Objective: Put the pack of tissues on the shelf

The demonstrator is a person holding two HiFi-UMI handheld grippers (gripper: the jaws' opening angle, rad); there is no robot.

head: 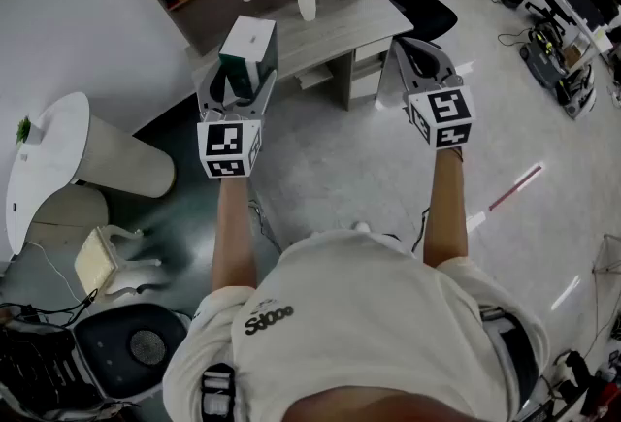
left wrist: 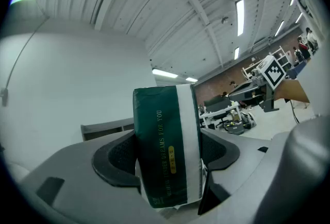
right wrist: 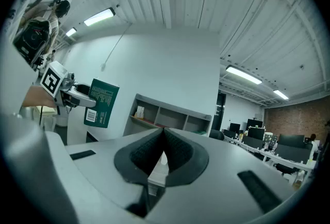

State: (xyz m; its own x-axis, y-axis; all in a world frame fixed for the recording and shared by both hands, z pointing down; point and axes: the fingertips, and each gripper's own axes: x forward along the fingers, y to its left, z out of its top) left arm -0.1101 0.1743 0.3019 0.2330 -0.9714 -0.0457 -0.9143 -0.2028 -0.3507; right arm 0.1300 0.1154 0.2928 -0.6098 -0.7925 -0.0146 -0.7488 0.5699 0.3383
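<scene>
Pack of tissues [left wrist: 165, 140] upright in the firm grip of the wide-spread left tongs [left wrist: 168, 158]; right tongs [right wrist: 163, 153] tight together, empty.

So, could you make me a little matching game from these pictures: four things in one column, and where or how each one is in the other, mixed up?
1 dark green and white pack of tissues
2 right gripper
3 white vase of pink flowers
4 black office chair

A on the grey desk
B jaws together, empty
C on the floor beside the desk
D clamped in the left gripper

Pairs: 1-D, 2-B, 3-A, 4-C
</scene>
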